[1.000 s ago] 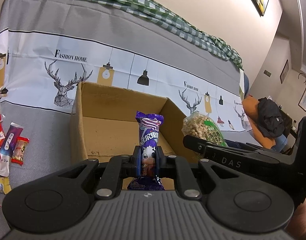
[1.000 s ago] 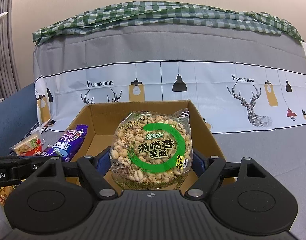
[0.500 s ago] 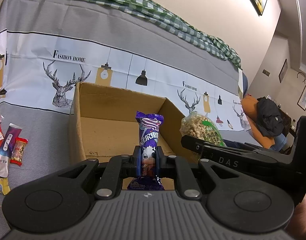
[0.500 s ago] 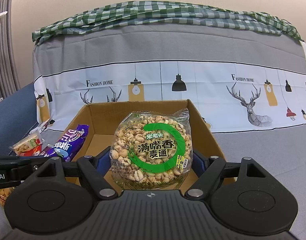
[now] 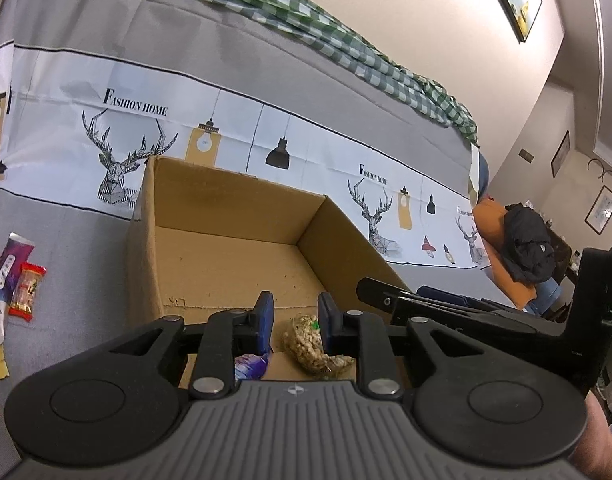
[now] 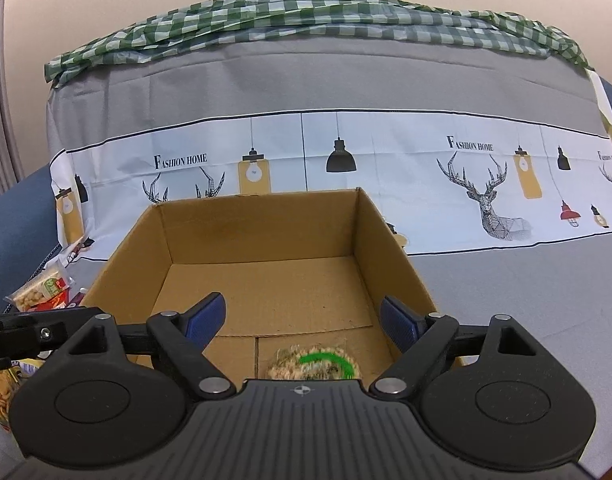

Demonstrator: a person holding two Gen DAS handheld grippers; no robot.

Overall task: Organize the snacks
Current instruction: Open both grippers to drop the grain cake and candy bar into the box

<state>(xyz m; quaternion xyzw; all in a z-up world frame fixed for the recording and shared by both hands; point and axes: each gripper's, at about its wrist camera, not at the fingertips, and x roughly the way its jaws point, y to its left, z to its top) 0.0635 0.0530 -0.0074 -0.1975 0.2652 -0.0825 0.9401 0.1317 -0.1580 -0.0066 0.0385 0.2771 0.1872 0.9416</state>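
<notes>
An open cardboard box (image 5: 226,200) (image 6: 262,216) stands on the grey cover. Both grippers hover over its near edge. My left gripper (image 5: 293,316) has its jaws opening, with nothing between them. Below it, on the box floor, lies a purple snack bar (image 5: 250,364). My right gripper (image 6: 302,316) also has its jaws opening wide, with nothing between them. The round puffed-grain pack with a green ring (image 6: 314,366) (image 5: 312,344) lies on the box floor beneath it, partly hidden by the gripper body. The right gripper's black arm (image 5: 446,308) shows in the left wrist view.
Loose snack packets lie on the cover left of the box: a purple one (image 5: 8,268), a red one (image 5: 28,290) and a peanut pack (image 6: 42,292). A deer-print cloth (image 6: 346,160) and green checked blanket (image 6: 306,16) cover the sofa back behind. Dark clothes (image 5: 526,248) lie far right.
Both grippers have opened and let go. The purple bar and the puffed-grain pack have dropped from between the jaws onto the box floor. Neither hand has shifted.
</notes>
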